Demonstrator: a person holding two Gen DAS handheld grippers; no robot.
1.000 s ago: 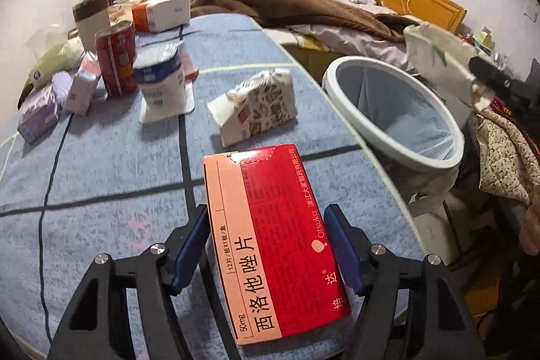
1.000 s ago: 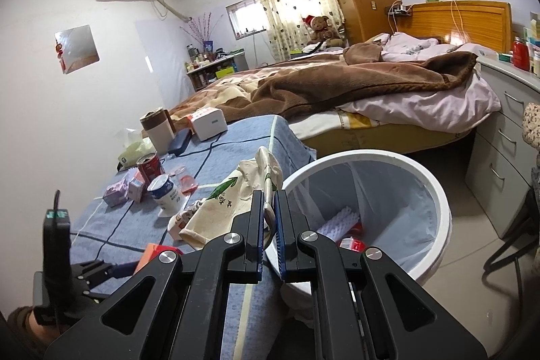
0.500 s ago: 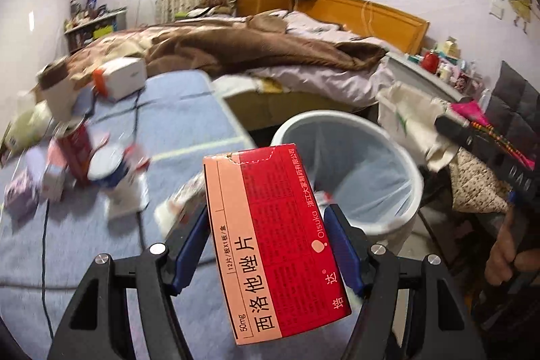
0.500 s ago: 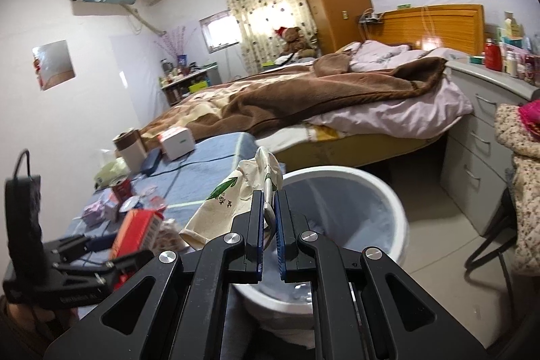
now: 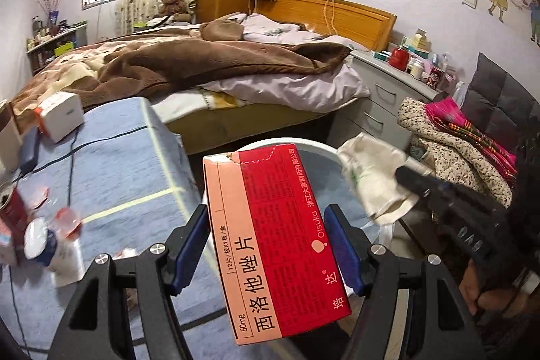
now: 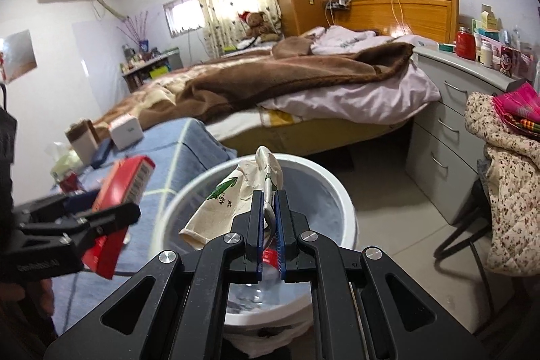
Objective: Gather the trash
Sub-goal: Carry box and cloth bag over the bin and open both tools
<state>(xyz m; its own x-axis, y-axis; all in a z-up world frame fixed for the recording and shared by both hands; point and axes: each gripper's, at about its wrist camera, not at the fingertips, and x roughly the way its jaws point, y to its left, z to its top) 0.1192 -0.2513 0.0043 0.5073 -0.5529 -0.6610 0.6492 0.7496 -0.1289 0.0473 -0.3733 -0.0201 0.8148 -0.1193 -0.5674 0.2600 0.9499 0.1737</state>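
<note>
My left gripper (image 5: 268, 250) is shut on a red and pink medicine box (image 5: 273, 238), lifted off the blue table (image 5: 111, 164) and held near the rim of the white trash bin (image 5: 324, 147). In the right wrist view the same box (image 6: 118, 201) hangs left of the bin (image 6: 341, 191), clamped in the left gripper (image 6: 98, 221). My right gripper (image 6: 268, 225) is shut on a crumpled cream wrapper with green print (image 6: 236, 188), held over the bin's mouth. That wrapper (image 5: 374, 177) also shows at the right of the left wrist view. The bin holds a liner and some trash.
On the blue table lie a red can (image 5: 10, 204), a small white and blue tub (image 5: 40, 245), a white box (image 5: 62, 115) and other litter. A bed with a brown blanket (image 5: 202, 63) stands behind, a grey dresser (image 6: 449, 110) to the right, and clothes on a chair (image 6: 513, 177).
The left gripper has lifted the red box off the table and carried it right toward the bin. The right gripper has brought the wrapper over the bin's opening.
</note>
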